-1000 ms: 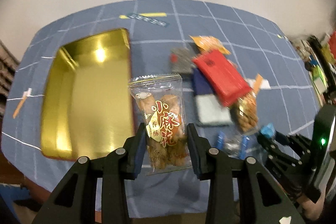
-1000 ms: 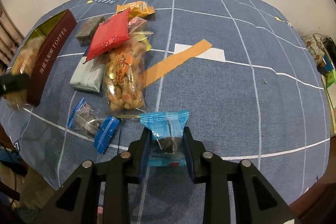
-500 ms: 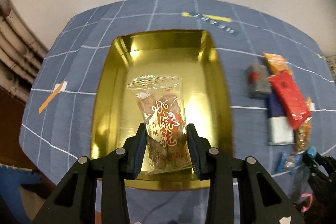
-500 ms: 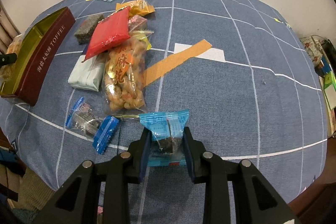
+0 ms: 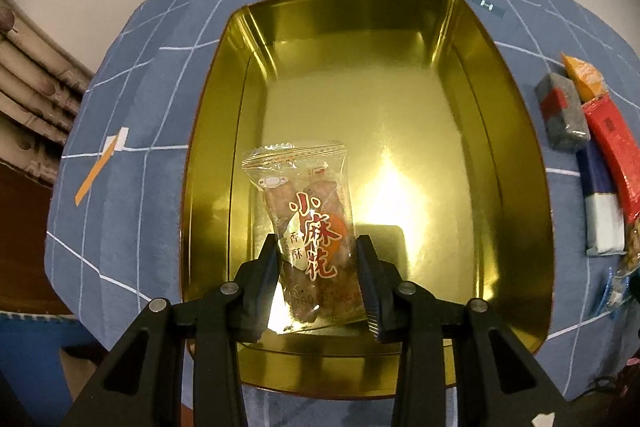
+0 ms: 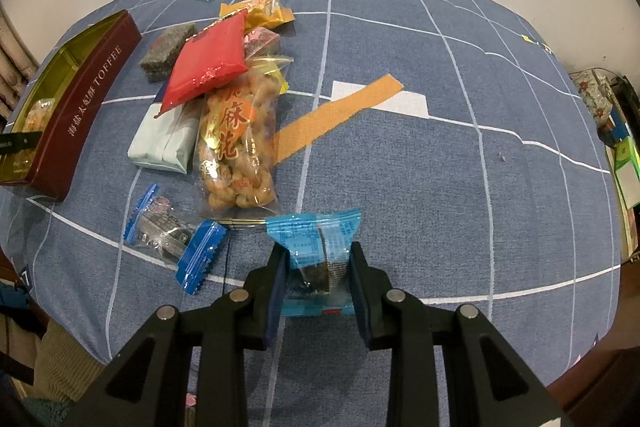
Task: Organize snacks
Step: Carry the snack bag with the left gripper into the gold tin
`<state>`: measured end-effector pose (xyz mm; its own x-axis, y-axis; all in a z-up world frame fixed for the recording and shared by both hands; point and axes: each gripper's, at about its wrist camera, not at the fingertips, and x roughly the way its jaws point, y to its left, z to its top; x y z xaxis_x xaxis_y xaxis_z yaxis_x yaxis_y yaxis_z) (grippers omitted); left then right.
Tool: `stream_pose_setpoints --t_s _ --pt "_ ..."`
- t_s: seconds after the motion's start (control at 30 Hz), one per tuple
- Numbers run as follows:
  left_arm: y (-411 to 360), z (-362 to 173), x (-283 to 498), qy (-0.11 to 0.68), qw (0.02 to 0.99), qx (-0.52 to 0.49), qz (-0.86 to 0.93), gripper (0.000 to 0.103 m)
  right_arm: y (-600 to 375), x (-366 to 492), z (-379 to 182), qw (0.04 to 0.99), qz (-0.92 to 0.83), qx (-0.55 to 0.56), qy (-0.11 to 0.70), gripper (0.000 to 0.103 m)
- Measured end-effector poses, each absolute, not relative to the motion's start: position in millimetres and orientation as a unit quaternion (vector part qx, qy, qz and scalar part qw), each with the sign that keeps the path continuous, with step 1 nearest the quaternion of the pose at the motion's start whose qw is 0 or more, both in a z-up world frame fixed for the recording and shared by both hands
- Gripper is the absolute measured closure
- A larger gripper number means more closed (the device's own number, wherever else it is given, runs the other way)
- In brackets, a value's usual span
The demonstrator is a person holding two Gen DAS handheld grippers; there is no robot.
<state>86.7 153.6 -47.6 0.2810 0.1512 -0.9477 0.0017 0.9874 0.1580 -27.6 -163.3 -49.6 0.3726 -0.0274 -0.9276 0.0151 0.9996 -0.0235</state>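
My left gripper (image 5: 316,259) is shut on a clear packet of fried dough twists (image 5: 308,223) and holds it over the near end of the open gold tin (image 5: 208,163). My right gripper (image 6: 318,267) is shut on a blue wrapped snack (image 6: 316,243) above the blue cloth. In the right wrist view the tin (image 6: 92,103) stands at the left, dark red outside. Beside it lie a red packet (image 6: 208,63), a second dough-twist packet (image 6: 238,143), a pale mint pack (image 6: 164,143), a grey bar (image 6: 168,51), an orange packet (image 6: 260,11) and a blue-ended wrapped snack (image 6: 172,235).
The table is covered by a blue grid-patterned cloth (image 6: 440,147) with an orange strip (image 6: 336,115) printed on it. The table's near edge (image 6: 580,359) runs just below my right gripper. Clutter (image 6: 616,131) stands past the right edge. A wall rises behind the table.
My left gripper has carried the dough-twist packet leftwards from beside the tin to over the tin, and now sits lower and closer to it. My right gripper has stayed still with the blue snack.
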Motion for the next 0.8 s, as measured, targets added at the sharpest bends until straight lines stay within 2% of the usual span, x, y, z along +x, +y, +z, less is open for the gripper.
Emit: stream_pose_setpoints --t_s 0.37,0.7,0.8 --pt "156.1 -50.3 87.5 0.6 0.795 0.069 0.051 0.069 -163.1 -27.2 -49.9 0.827 -0.014 -0.006 0.562 0.073" --pt "158.2 -47.5 85.6 0.594 0.8 0.071 0.055 0.065 -162.7 -26.7 -49.9 0.827 -0.015 -0.005 0.563 0.074" --pt "157.0 -44.6 83.7 0.589 0.803 0.073 0.054 0.058 -162.5 -26.7 -50.2 0.826 -0.015 -0.005 0.563 0.074"
